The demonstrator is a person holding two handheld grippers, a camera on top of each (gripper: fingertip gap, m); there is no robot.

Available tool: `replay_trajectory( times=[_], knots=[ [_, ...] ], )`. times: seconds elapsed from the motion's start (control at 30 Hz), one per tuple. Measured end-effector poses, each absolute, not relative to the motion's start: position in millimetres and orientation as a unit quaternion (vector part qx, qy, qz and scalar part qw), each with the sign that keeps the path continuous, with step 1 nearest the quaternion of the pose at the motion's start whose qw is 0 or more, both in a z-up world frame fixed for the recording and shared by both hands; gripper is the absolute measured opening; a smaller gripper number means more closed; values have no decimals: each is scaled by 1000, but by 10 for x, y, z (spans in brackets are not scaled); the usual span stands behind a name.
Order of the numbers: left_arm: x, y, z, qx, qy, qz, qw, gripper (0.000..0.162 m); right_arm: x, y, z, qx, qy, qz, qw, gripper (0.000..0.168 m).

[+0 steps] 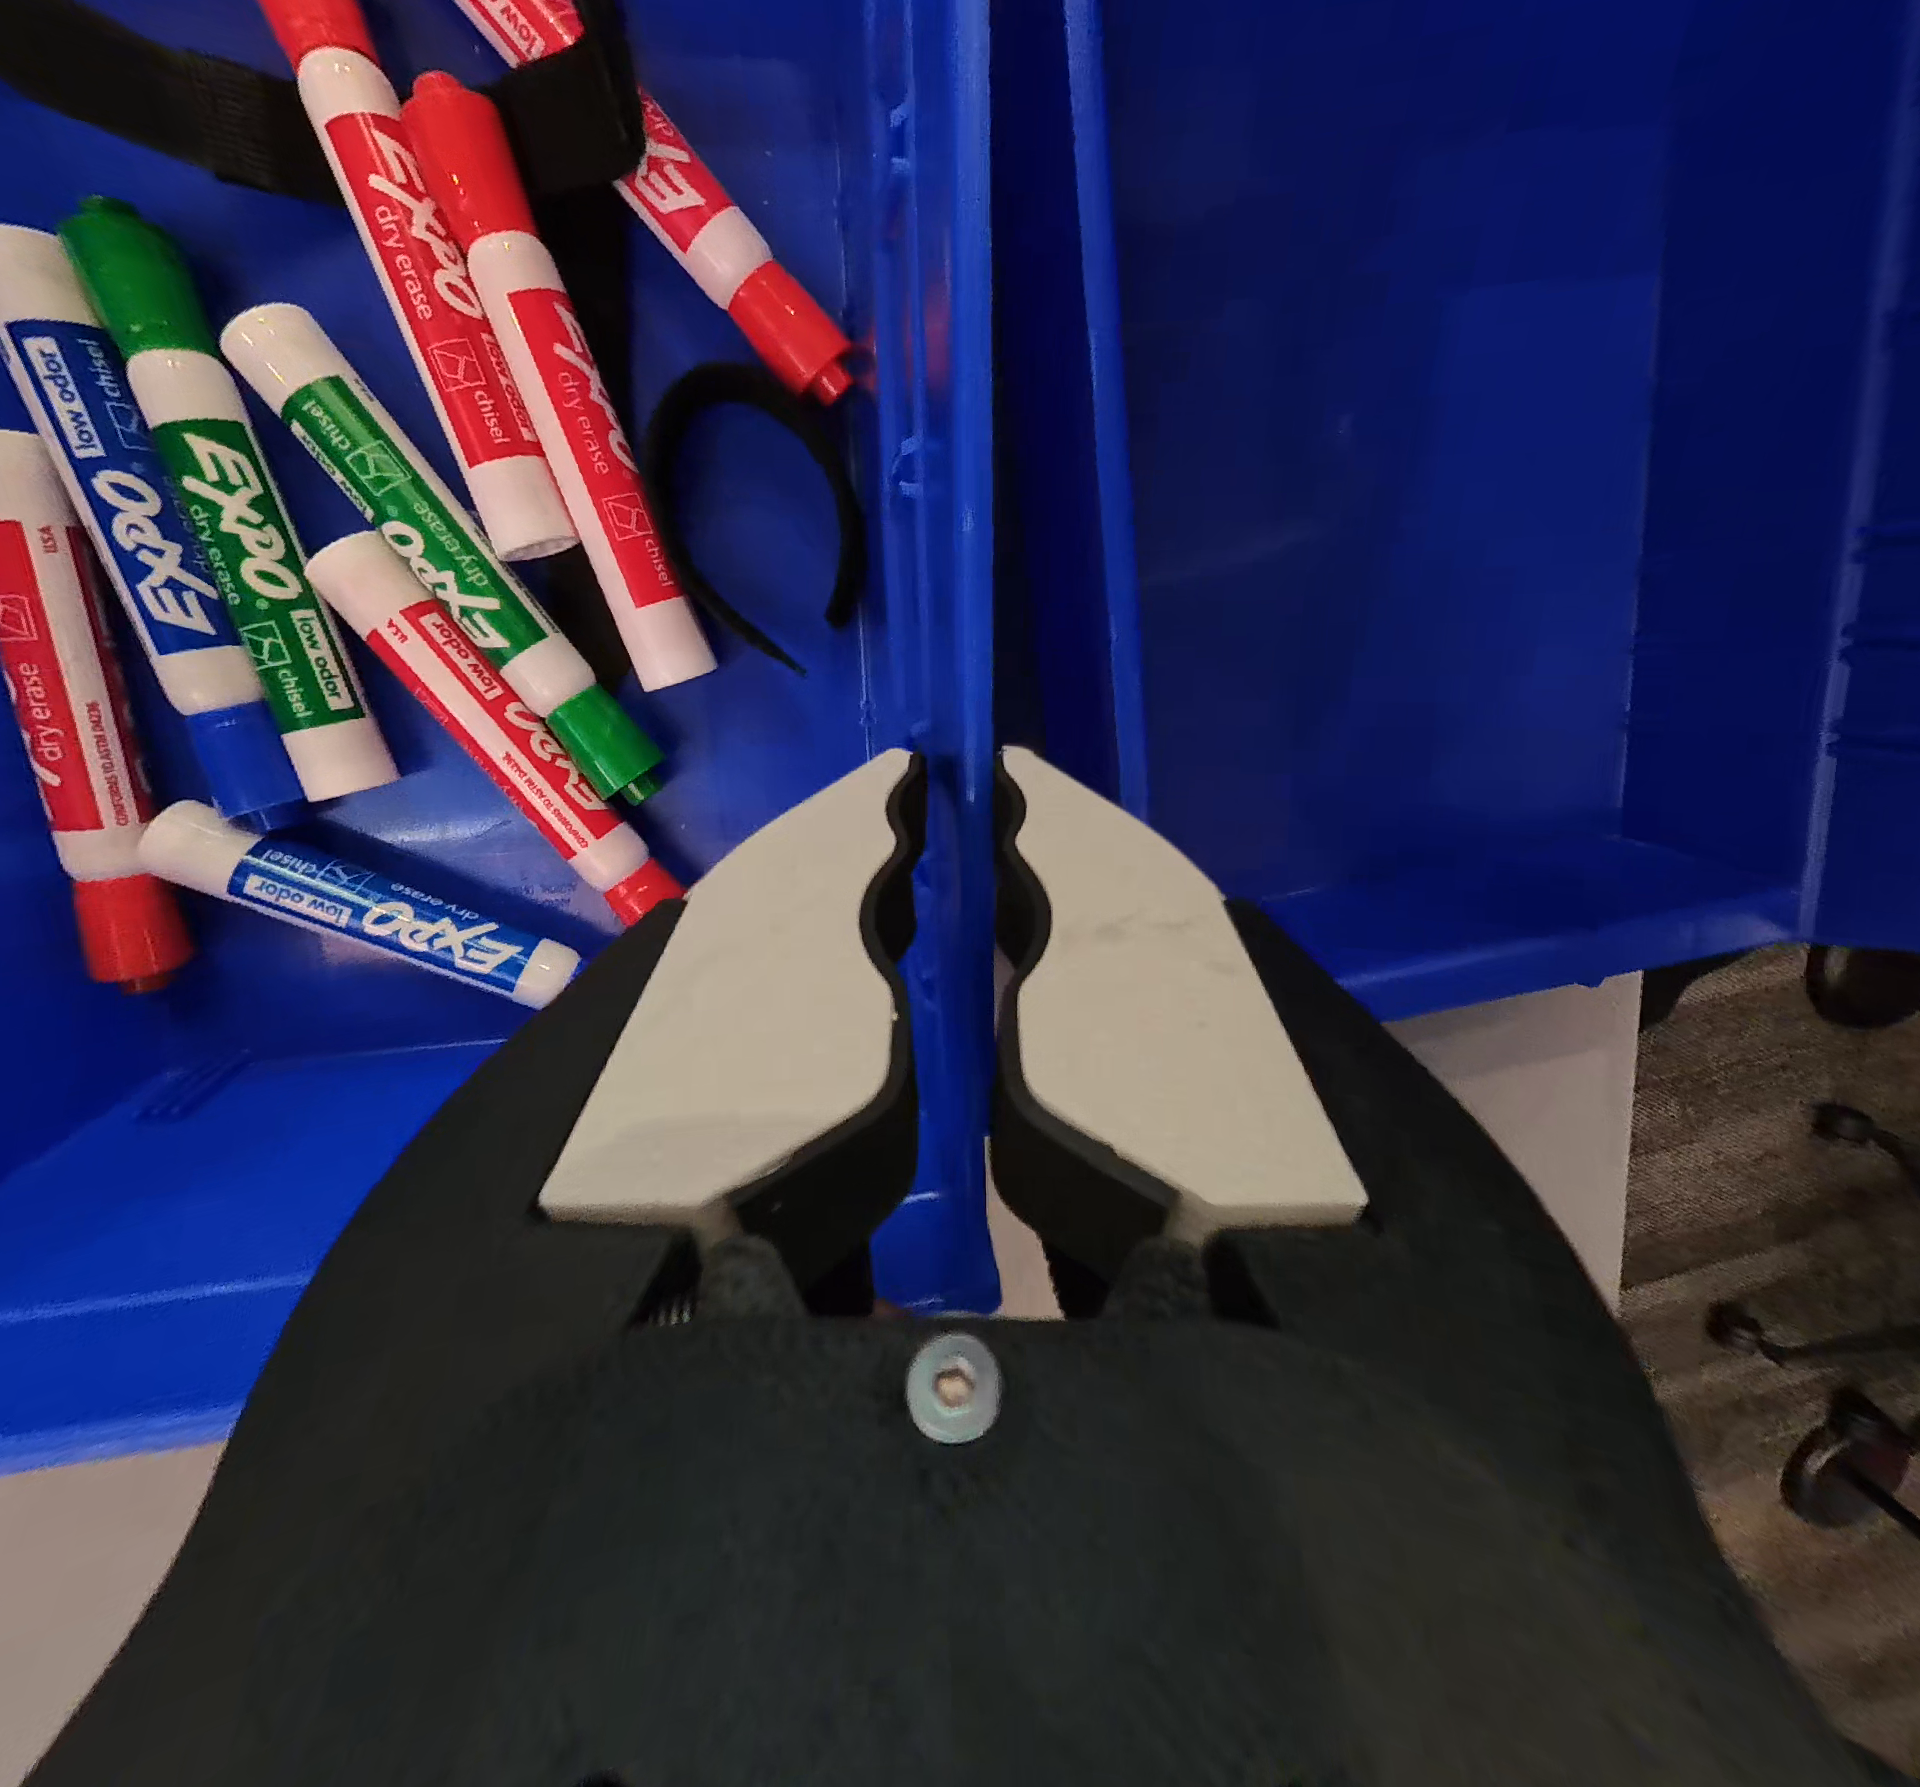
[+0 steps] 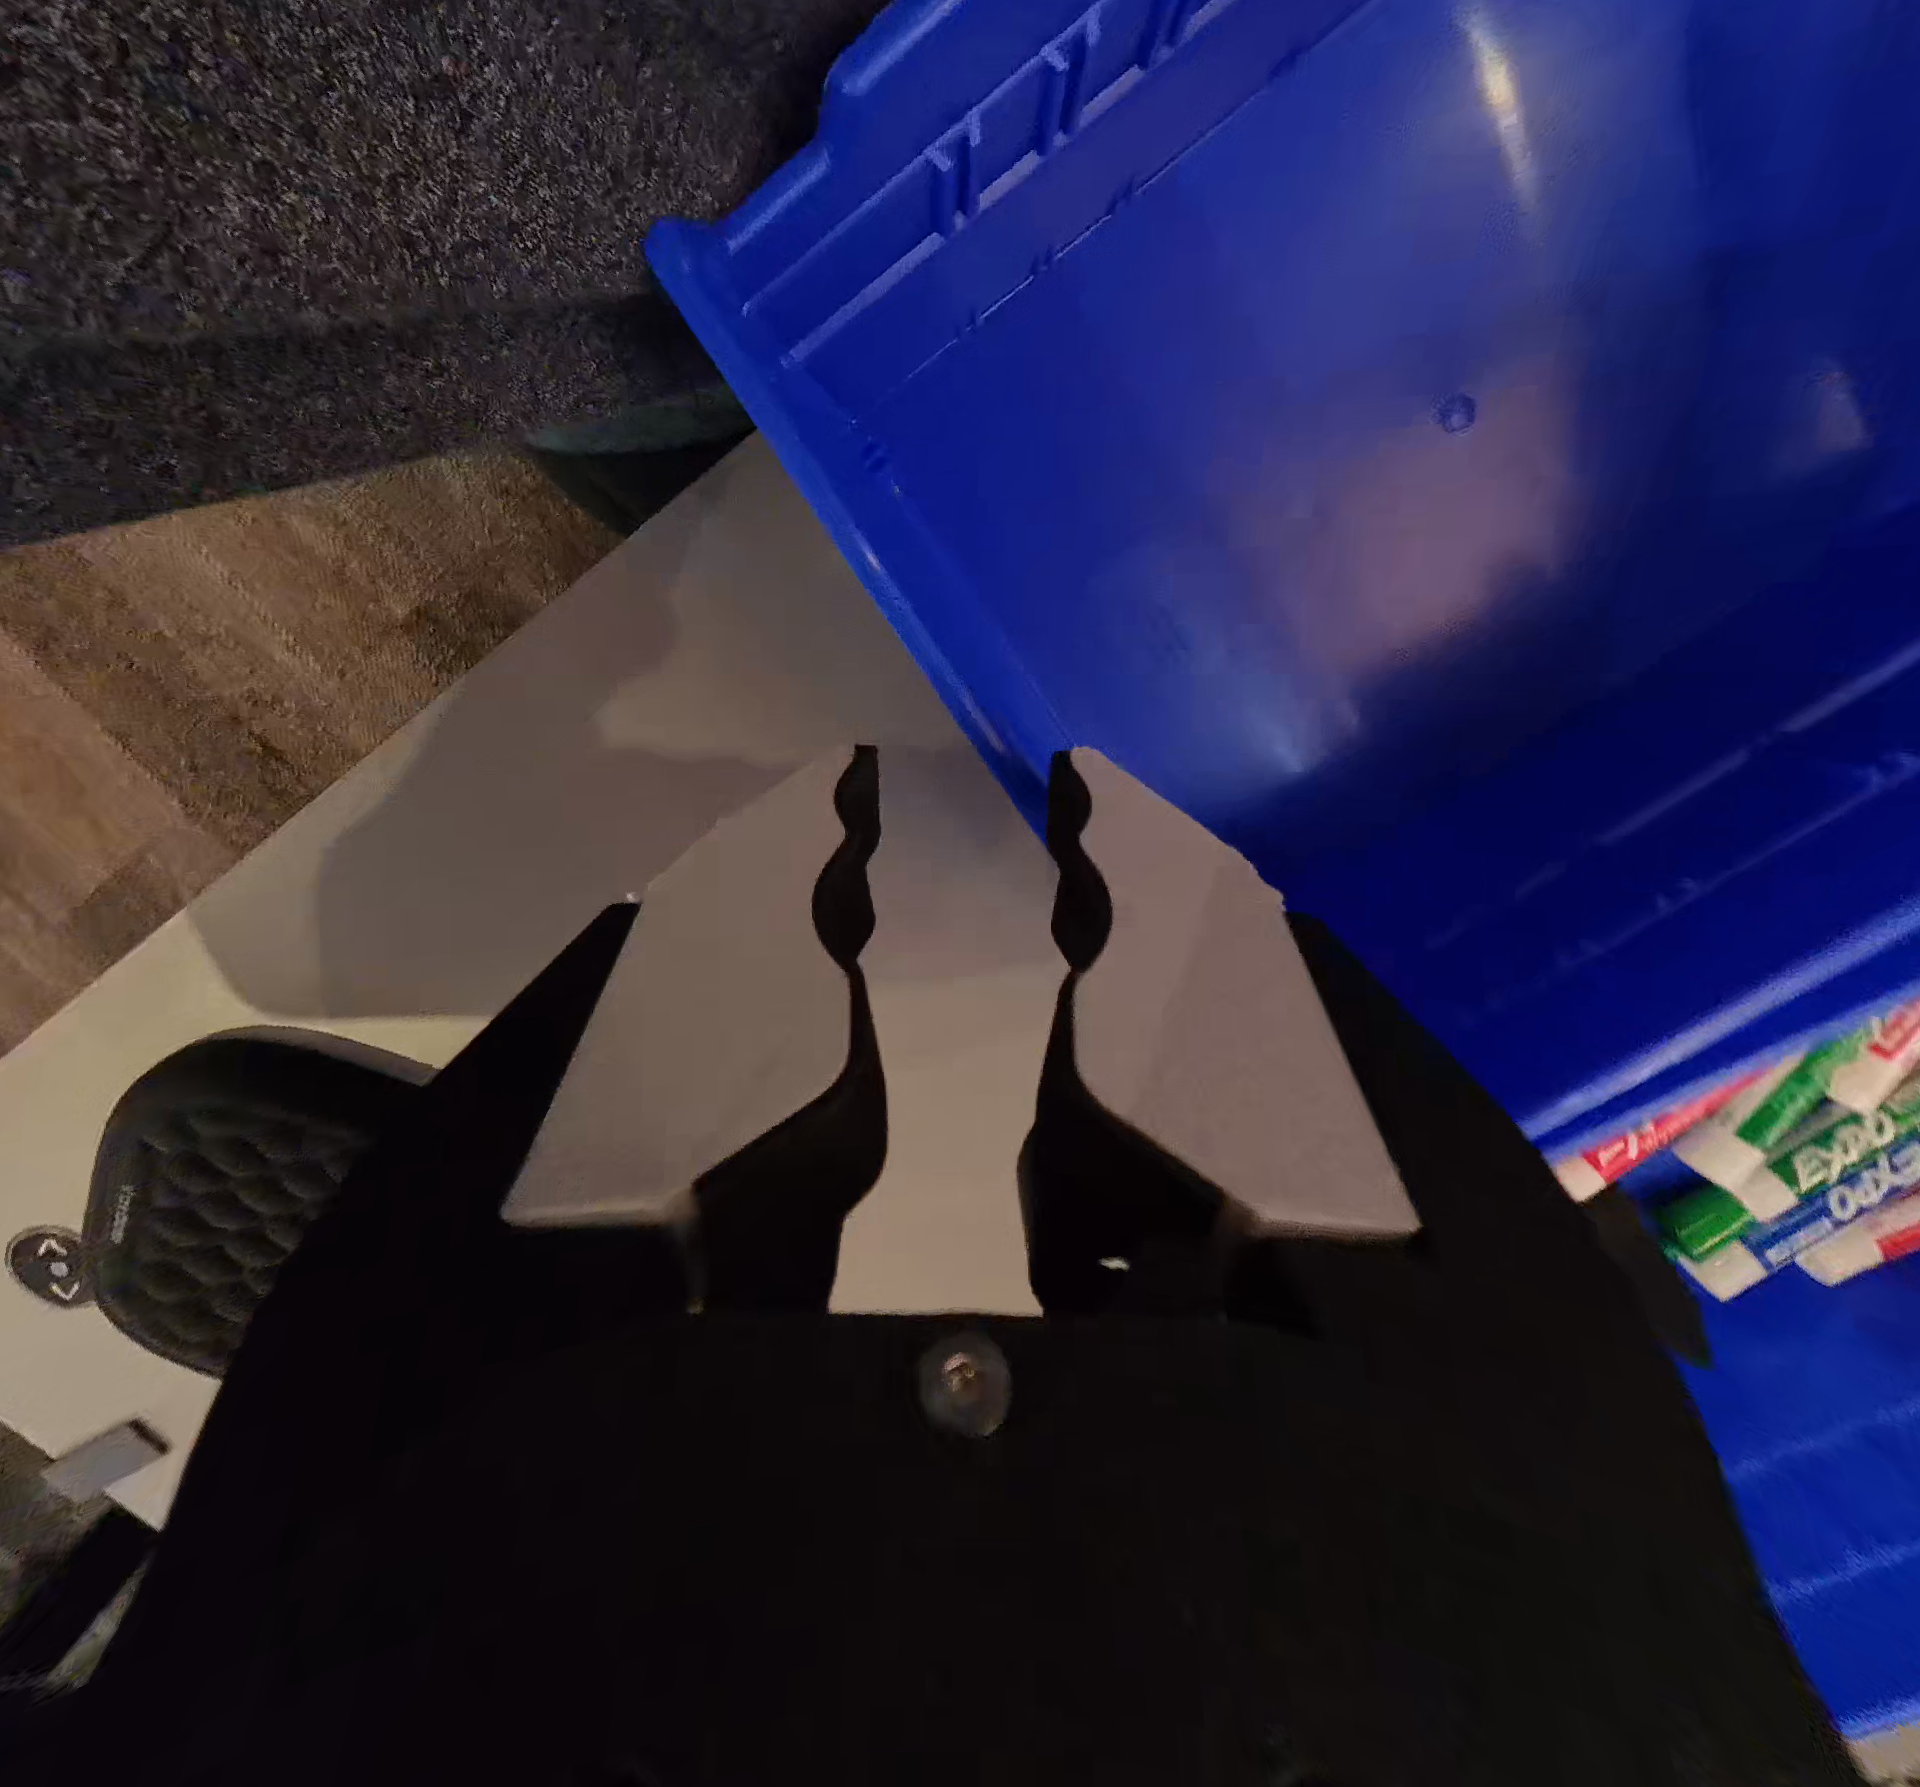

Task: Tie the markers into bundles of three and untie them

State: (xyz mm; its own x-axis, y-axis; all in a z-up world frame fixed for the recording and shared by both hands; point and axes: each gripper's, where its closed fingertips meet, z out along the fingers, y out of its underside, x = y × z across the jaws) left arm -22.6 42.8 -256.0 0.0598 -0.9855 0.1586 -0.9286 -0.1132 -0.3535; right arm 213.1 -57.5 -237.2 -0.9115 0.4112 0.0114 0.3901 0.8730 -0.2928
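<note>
Currently the left claw [image 1: 961, 771] is nearly closed around the wall between two blue bins [image 1: 966, 490] — pinching it or just straddling, I cannot tell. The loose markers [image 1: 343, 449] and black straps [image 1: 769, 490] lie in the left-hand bin. The right claw [image 2: 966, 771] gapes, empty, over the white surface [image 2: 468, 802]. Likely risk: pulling that wall could tip the bin, scattering markers.

Markers [image 2: 1808, 1171] blurred, partly hidden behind the bin wall [image 2: 1621, 1041].
</note>
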Motion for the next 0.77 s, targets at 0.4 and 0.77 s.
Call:
replay_trajectory(
  times=[0.4,0.77],
  knots=[
    [-1295,530,-2567,-748,655,-95,45,8,2366,-355,-2432,-247,-961,120,-15,15],
    [-2638,610,-2549,-811,585,10,-6,10,2634,420,-2424,-331,-941,56,-37,20]
  ],
)
